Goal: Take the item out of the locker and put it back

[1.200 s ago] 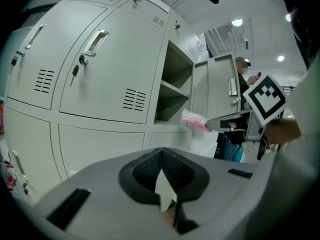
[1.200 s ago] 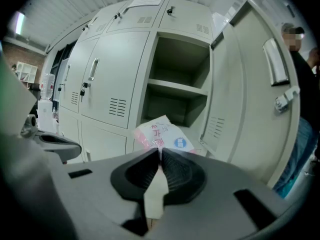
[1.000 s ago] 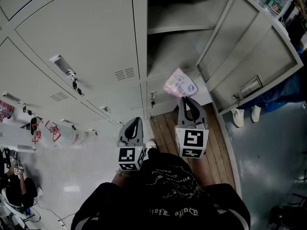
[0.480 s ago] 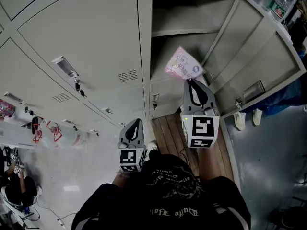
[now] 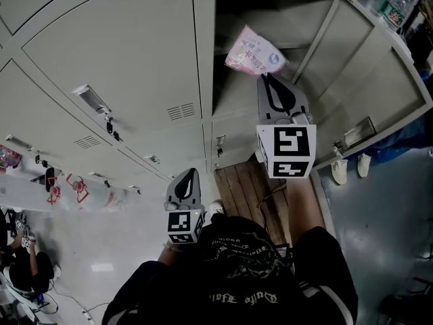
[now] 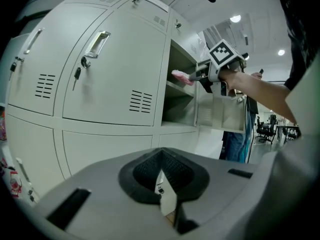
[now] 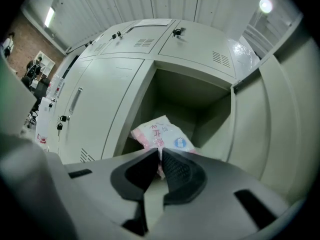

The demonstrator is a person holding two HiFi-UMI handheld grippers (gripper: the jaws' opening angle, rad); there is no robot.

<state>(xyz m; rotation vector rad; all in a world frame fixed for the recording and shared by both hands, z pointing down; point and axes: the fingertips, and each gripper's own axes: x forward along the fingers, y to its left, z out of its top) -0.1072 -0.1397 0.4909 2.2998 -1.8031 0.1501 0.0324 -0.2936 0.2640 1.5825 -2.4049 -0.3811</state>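
A pink-and-white plastic packet [image 5: 252,51] hangs in front of the open locker compartment [image 5: 270,12], about level with its inner shelf [image 5: 298,45]. My right gripper [image 5: 262,77] is shut on the packet's lower edge and is raised on an outstretched arm. In the right gripper view the packet [image 7: 162,134] sticks up out of the closed jaws [image 7: 160,155], with the dark compartment behind it. The left gripper view shows the packet [image 6: 181,75] at the locker mouth. My left gripper [image 5: 192,171] hangs low by the body, shut and holding nothing [image 6: 161,168].
The locker's door [image 5: 369,80] stands swung open to the right. Closed locker doors with handles and keys [image 5: 101,107] fill the left. Bottles [image 5: 389,2] stand on top at the upper right. A pair of shoes [image 5: 348,164] lies on the floor by a wooden strip [image 5: 243,181].
The right gripper has lifted the pink packet from the lower compartment's height up to the upper shelf and closer to the opening. The left gripper has stayed put.
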